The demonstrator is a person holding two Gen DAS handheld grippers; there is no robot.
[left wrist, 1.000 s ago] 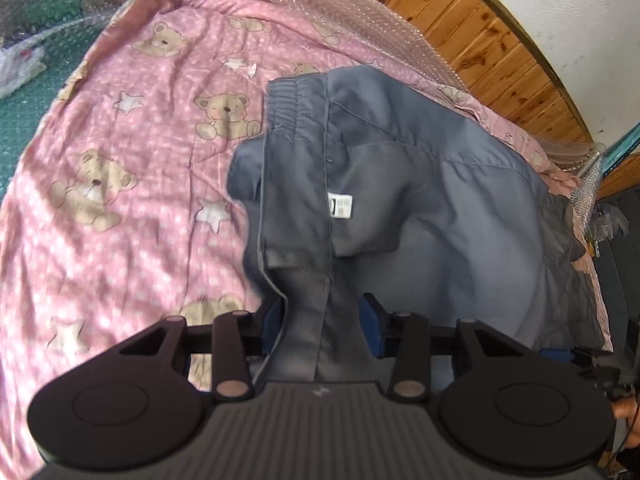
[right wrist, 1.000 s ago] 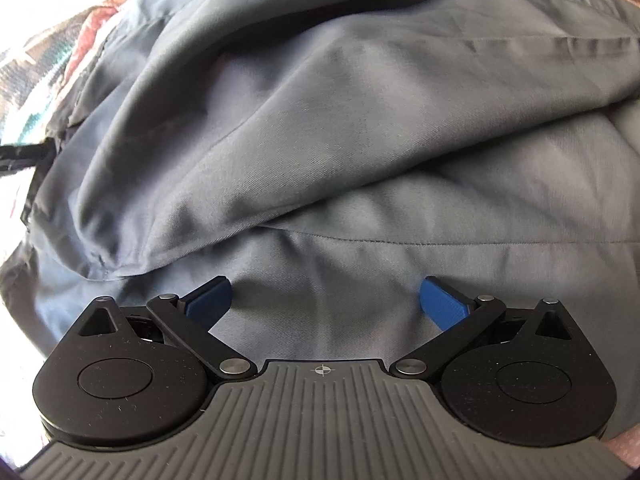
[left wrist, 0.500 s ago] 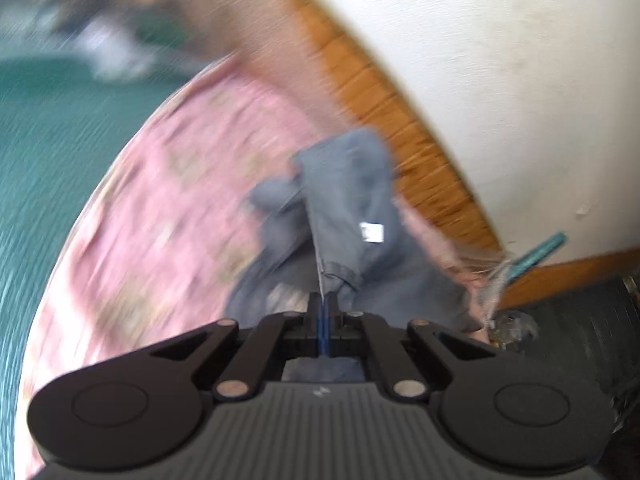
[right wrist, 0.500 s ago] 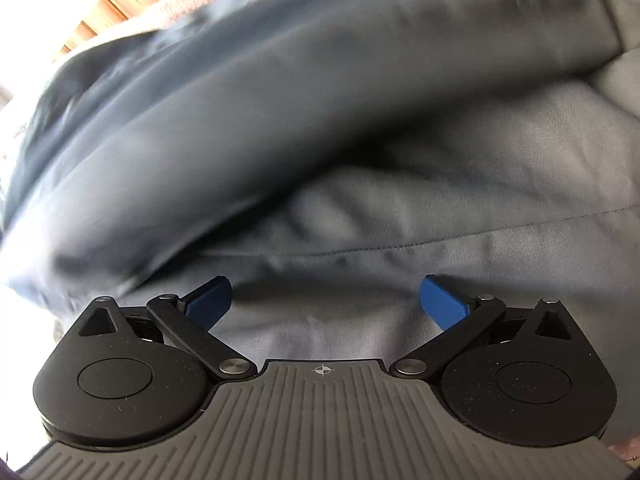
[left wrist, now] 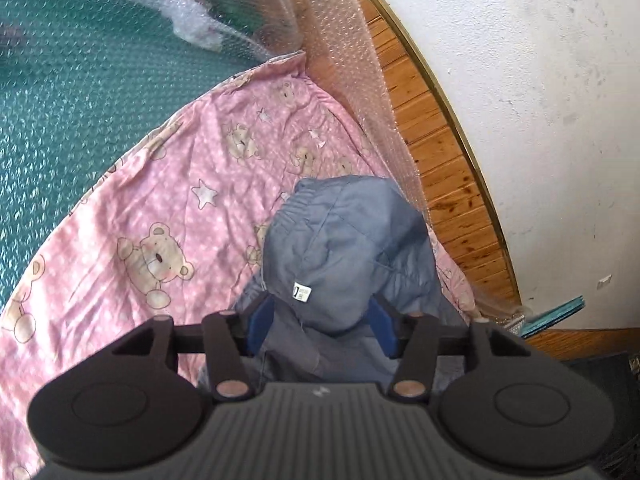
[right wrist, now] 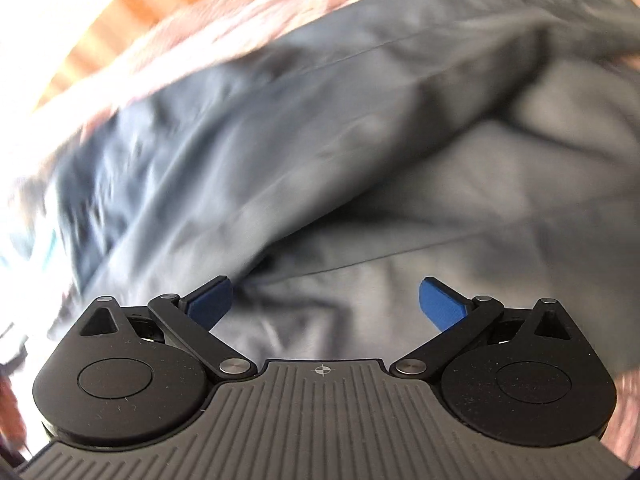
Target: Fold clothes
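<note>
A grey-blue garment (left wrist: pixel 344 232) lies bunched in a heap on a pink teddy-bear sheet (left wrist: pixel 160 220), close to the wooden wall panel. A small white label (left wrist: pixel 302 292) shows on its near fold. My left gripper (left wrist: pixel 320 328) is open, and its blue pads stand on either side of the heap's near part without pinching it. In the right wrist view the same grey cloth (right wrist: pixel 360 140) fills the frame, blurred by motion. My right gripper (right wrist: pixel 326 304) hangs wide open just above the fabric, with nothing between its fingers.
A green mat under bubble wrap (left wrist: pixel 60 100) lies left of the sheet. Wooden panelling (left wrist: pixel 440 184) and a white wall (left wrist: pixel 540 100) rise at the right. Crumpled plastic (left wrist: pixel 192 24) sits at the far end. The sheet's pink edge (right wrist: pixel 240 12) shows above the garment.
Half a second ago my left gripper was shut on a fold of the garment. Now it is open and the cloth lies heaped nearer the wall. The right gripper stays open while its view shifts.
</note>
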